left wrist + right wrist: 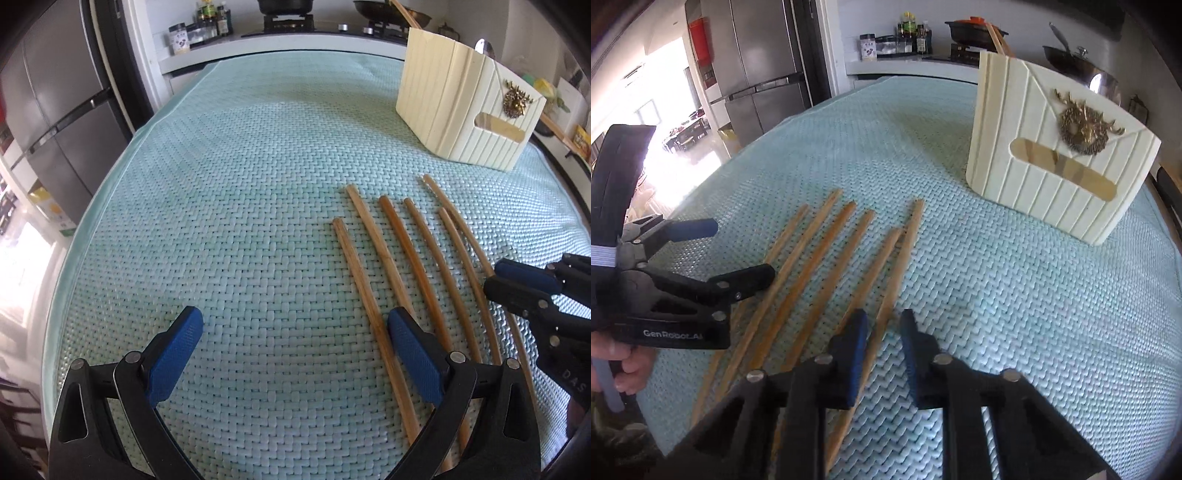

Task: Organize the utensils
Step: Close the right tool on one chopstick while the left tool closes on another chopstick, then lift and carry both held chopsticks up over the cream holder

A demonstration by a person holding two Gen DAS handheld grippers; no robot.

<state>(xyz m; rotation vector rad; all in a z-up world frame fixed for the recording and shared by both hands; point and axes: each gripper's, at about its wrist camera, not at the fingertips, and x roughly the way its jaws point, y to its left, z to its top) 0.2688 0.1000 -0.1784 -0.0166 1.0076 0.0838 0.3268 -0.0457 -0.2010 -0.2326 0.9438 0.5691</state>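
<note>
**Six chopsticks on the mat, left jaws wide, right jaws narrow around one**

Far left: steel fridge beyond the table edge. Woven teal mat covers the whole table top.

Left gripper: blue pads far apart, nothing between them, pointing down at bare mat just left of the sticks. Its right-hand finger overlaps the near part of the leftmost sticks in its own view; can't tell if it touches them. The right wrist view shows the left hand wrapped round the handle.

Chopsticks: six wooden ones, flat on the mat, roughly parallel, slightly fanned, far ends toward the holder. The two rightmost sit close together and seem to touch near their far ends.

Right gripper: at the right side of the bundle, angled down, jaws drawn in to a narrow gap. A single chopstick runs into that gap, hard against the left pad. Mat still shows between it and the right pad, so not clamped as far as I can see.

Right, further back: cream ribbed holder, upright on the mat, well apart from the loose sticks. It has a gold emblem and a slot handle on the near face, and a few wooden sticks poke out of its top.
</note>
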